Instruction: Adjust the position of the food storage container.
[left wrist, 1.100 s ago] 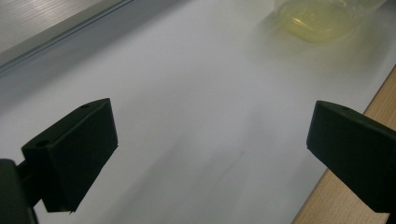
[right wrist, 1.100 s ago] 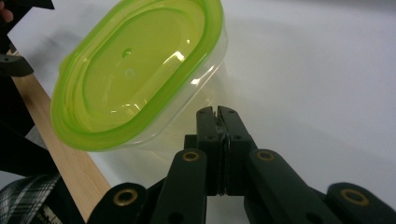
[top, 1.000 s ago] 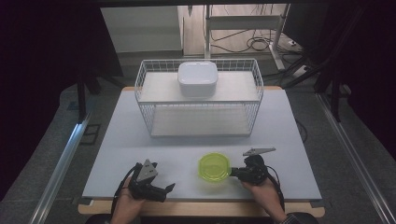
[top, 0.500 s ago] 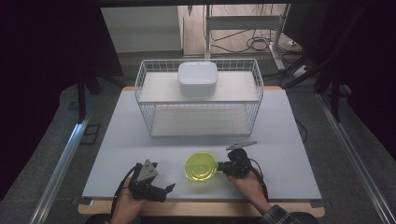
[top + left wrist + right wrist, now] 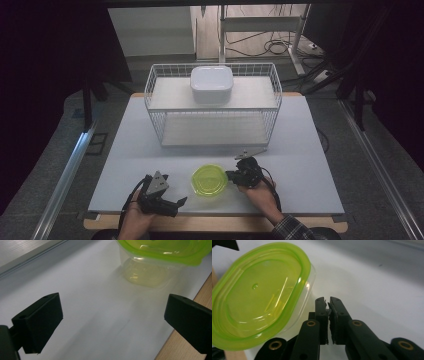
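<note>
One clear plastic container with a lime-green oval lid (image 5: 210, 180) is counted on the pale grey surface (image 5: 310, 165). One white wire basket rack with two shelves (image 5: 214, 107) is seen behind it, and one white rounded square box (image 5: 211, 84) is counted on its upper shelf. Two black hand-held grippers are counted, one at the left (image 5: 181, 201) and one at the right (image 5: 231, 175).

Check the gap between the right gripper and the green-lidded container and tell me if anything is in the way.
Nothing visible stands between them. The right gripper, jaws almost together with nothing between them, sits right beside the green-lidded container on the table. In the right gripper view, bare tabletop lies between the jaw tips and the container's clear wall; whether they touch I cannot tell.
</note>
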Tool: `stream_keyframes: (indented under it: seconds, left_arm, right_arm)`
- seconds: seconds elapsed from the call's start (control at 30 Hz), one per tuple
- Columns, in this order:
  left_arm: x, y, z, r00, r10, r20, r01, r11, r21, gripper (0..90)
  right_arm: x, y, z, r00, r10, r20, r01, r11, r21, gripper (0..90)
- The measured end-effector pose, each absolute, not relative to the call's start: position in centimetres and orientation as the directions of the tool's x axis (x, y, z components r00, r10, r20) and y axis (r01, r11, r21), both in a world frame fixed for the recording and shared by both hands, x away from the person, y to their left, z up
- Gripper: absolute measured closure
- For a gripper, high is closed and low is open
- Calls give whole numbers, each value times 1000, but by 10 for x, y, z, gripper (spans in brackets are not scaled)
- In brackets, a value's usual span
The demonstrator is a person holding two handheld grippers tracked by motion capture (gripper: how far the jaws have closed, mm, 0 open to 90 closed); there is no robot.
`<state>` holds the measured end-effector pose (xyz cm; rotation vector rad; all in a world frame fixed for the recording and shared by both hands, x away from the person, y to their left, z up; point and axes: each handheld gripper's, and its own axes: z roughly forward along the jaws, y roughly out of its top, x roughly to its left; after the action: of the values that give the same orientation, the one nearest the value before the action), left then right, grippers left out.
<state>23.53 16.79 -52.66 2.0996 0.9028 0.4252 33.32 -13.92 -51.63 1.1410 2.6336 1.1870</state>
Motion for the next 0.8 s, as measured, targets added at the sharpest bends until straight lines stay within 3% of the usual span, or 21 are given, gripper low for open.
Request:
stream_keyframes:
  seconds: [0.23,0.8]
  left_arm:
    - [234,172,-524,679,734,-13,469,-420,777,19]
    - [225,186,-523,663,749,10,460,-417,784,12]
  right_arm:
    - [328,-156,-508,-726,670,153,565,456,688,732]
    - [299,-181,-485,-762,646,51,444,464,766,266]
